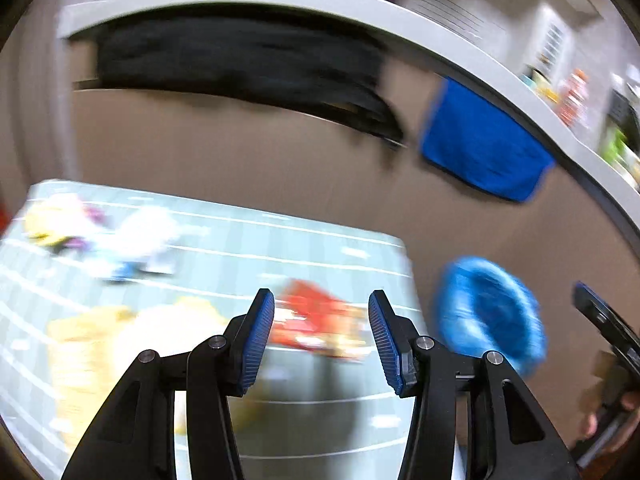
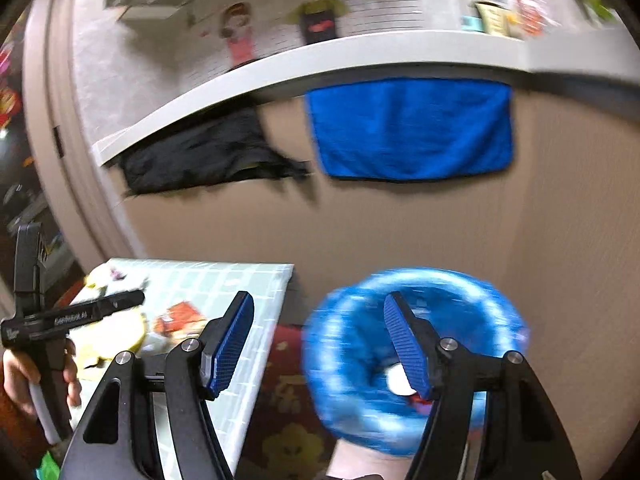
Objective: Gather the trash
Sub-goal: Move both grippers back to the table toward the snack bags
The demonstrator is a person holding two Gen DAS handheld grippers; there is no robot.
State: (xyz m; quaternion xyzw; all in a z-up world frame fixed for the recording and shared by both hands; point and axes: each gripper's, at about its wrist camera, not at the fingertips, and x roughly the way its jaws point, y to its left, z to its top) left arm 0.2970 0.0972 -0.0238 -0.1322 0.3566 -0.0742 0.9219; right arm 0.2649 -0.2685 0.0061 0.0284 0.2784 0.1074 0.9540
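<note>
Both views are smeared with motion blur, so detail is scarce. The left gripper (image 1: 322,338) is seen spread wide, nothing between its jaws, hanging above the pale green checked table (image 1: 248,248). Straight ahead of it, framed in the gap and near the table's right edge, a red wrapper (image 1: 316,320) is lying, its long axis seemingly running roughly across the line of the fingers (too blurred to be sure). More trash is scattered further off: a yellow wrapper (image 1: 84,344) toward the near left and a white-and-yellow clump (image 1: 100,236) by the far left corner.

The right gripper (image 2: 320,340) is likewise held wide and empty, off the table's right edge, with the blue-lined bin (image 2: 412,356) directly below and ahead of it. The left gripper is judged the nearer one to the red wrapper; the bin is to its right, beyond the table edge.
</note>
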